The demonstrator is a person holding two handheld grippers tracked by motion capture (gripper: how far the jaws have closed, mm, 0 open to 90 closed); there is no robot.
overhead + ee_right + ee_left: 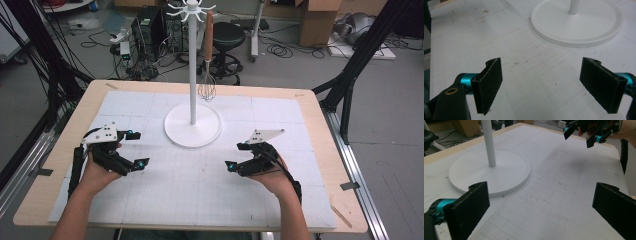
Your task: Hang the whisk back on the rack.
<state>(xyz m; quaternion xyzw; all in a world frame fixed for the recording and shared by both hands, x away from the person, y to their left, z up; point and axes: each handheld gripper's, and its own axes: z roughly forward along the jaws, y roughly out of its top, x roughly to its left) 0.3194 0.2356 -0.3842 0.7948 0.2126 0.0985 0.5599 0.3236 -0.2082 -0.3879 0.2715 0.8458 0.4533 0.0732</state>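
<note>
On the far side of the white stand (192, 125), a whisk (207, 60) with a wooden handle and thin wire loops hangs upright from a top hook, its long axis vertical. It is beyond and above both tools, a little closer to the right gripper (239, 156). Right gripper and left gripper (136, 149) are wide open and empty, low over the gridded mat (200, 190).

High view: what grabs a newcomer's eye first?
The tall white stand at the middle of the table's far half, with a wooden-handled whisk hanging from a top hook. Nearer the person, the left gripper and right gripper sit either side over the gridded white mat, both jaws wide open and empty.
</note>
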